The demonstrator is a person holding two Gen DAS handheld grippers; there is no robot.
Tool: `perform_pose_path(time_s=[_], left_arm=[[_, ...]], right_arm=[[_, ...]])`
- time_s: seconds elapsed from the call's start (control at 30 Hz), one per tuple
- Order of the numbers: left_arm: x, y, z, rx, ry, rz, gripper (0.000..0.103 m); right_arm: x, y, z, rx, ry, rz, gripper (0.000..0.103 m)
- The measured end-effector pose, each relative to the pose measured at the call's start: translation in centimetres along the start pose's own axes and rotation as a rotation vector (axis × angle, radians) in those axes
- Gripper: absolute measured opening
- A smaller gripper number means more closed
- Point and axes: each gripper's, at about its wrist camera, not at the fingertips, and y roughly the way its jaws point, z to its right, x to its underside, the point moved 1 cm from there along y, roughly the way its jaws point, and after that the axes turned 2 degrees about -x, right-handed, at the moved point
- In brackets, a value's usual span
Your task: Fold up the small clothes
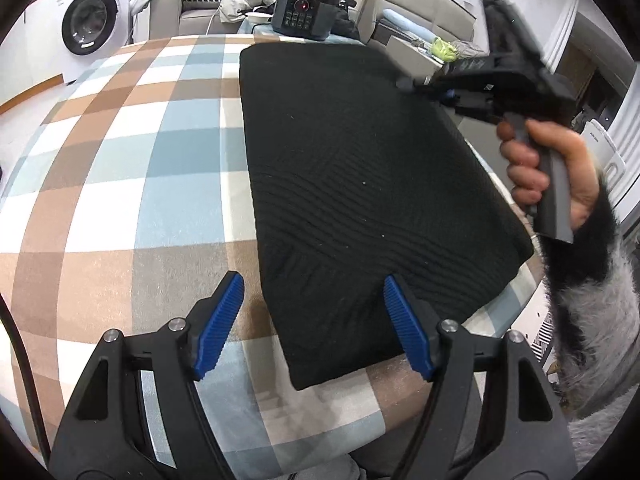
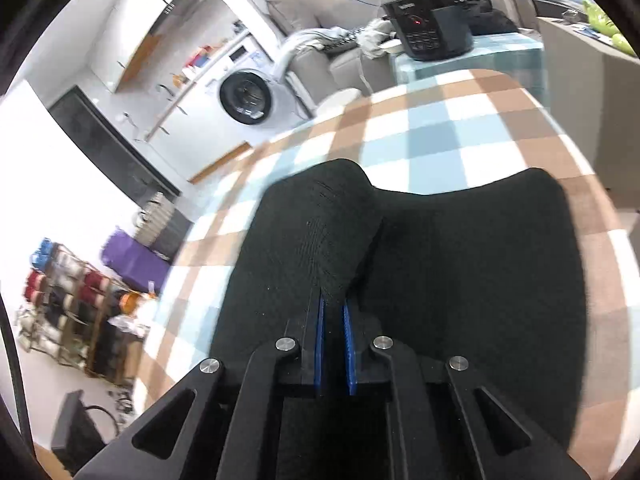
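- Biggest thing here is the table (image 1: 120,152), covered in a plaid cloth of tan, pale blue and white squares. Both cameras catch it.
- On it lies the black knit garment (image 1: 352,184), ribbed, folded into a long flat slab on the right part of the table as the left camera sees it, its near corner just reaching between that camera's own fingers.
- The right camera gives a totally different read on the same garment: one part of it (image 2: 320,232) is pulled up into a rounded hump off the rest, which stays flat on the plaid. You don't get that hump from the left view at all.
- Washing machine (image 2: 244,98) against the far wall, grey sofa with clothes dumped on it next to that. Only the right view shows the shelf rack of coloured bits down on the floor.
- Dark cooker-type appliance (image 1: 304,10) with a red light sits at the far end of the table, beyond the garment.
- Right hand (image 1: 536,168) in a fuzzy sleeve, wrapped round a gripper handle, only visible from the left camera.
- Right gripper (image 2: 334,312): blue pads squeezed together, pinching black knit fabric.
- Left gripper (image 1: 312,320): jaws spread wide, nothing clamped, hanging over the garment's near end.
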Motion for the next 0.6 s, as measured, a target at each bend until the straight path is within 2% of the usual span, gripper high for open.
perform_pose_path(time_s=[0.1,0.17,0.23,0.27,0.3,0.33,0.4,0.53,0.57,0.6], left_arm=[[-0.2,0.0,0.0,0.001,0.003,0.003,0.070],[-0.1,-0.1,0.1,-0.010,0.005,0.006,0.070],[0.1,-0.4,0.0,-0.013,-0.002,0.012,0.070],[0.1,-0.6,-0.1,-0.012,-0.011,0.016,0.070],[0.1,-0.7,-0.4,-0.006,-0.023,0.022,0.070],[0.1,-0.7,-0.5,-0.001,-0.032,0.024,0.070],[0.0,-0.7,-0.8,0.003,-0.049,0.026,0.070],[-0.5,-0.4,-0.6,0.003,-0.042,0.028,0.070],[-0.6,-0.4,-0.5,0.003,-0.039,0.029,0.070],[-0.7,-0.4,-0.4,0.003,-0.037,0.032,0.070]], right_arm=[[0.2,2.4,1.1,0.055,0.041,-0.064,0.010],[0.5,2.7,1.7,0.050,0.075,-0.092,0.015],[1.3,1.8,1.7,0.013,0.090,-0.102,0.021],[1.8,1.4,1.7,-0.008,0.089,-0.103,0.028],[3.1,0.6,1.4,-0.045,0.092,-0.106,0.035],[4.3,-0.1,1.2,-0.094,0.104,-0.115,0.037],[6.3,-0.8,0.3,-0.152,0.113,-0.133,0.038],[10.3,-2.1,-0.4,-0.178,0.110,-0.136,0.037],[11.0,-2.4,-0.5,-0.175,0.105,-0.124,0.031],[11.3,-2.6,-0.6,-0.167,0.093,-0.107,0.018]])
